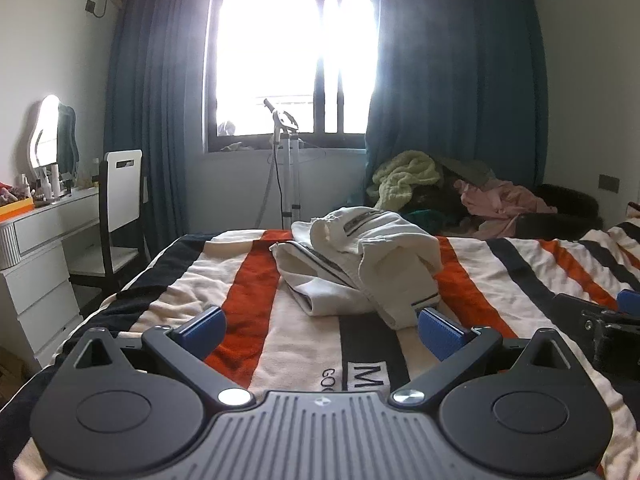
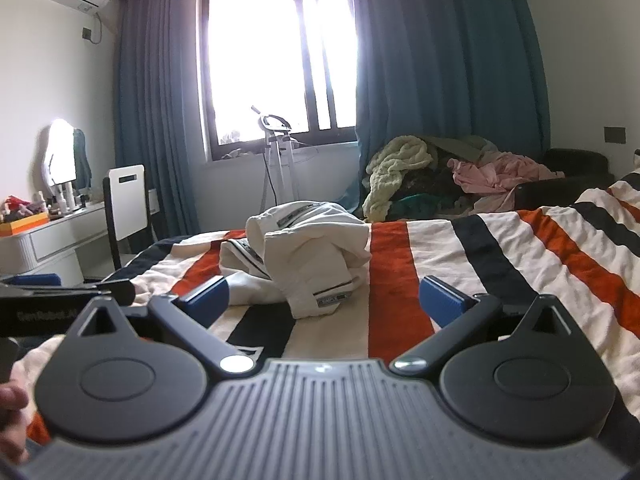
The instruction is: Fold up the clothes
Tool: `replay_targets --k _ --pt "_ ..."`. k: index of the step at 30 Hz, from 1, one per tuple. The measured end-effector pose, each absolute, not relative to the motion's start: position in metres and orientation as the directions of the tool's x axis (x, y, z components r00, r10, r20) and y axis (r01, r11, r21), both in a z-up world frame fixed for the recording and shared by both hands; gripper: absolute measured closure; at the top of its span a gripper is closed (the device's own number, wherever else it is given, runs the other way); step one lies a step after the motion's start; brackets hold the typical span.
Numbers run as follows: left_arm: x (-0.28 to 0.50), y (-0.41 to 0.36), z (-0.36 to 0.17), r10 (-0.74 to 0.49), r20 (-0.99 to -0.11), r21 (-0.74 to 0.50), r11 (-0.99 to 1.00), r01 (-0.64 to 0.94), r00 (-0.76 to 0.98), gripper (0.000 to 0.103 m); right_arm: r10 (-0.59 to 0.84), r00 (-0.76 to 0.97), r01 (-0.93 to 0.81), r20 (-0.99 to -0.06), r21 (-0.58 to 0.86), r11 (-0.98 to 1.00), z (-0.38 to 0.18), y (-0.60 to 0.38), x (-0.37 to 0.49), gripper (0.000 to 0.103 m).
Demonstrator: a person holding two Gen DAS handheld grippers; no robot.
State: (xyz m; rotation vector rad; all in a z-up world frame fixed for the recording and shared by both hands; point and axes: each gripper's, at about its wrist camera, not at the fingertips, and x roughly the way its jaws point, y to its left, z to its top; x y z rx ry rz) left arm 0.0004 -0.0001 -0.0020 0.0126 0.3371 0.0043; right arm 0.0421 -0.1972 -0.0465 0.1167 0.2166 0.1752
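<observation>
Daylight floods in from the window (image 1: pixel 294 56), which I see blown out to pure white in both views, leaving the curtains (image 1: pixel 452 80) and bed (image 1: pixel 248 280) dim and backlit, a mirror (image 1: pixel 47 132) glaring, and fisheye bending with dark vignetting at the corners.

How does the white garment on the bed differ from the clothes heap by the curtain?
The white garment is one crumpled piece alone on the striped bedspread, near both open grippers; the clothes heap is many pieces, yellow-green, pink and dark, piled beyond the bed's far edge, out of easy reach. Both are unfolded.
</observation>
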Motion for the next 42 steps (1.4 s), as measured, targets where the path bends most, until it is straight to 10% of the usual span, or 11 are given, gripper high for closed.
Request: replay_targets --k 42 --pt "-0.0033 -0.0076 -0.0034 0.057 -0.310 0.065 0.997 -0.038 0.949 0.000 0.170 0.962 -0.148 -0.212 0.112 0.983 -0.0493 -0.1941 0.0419 0.000"
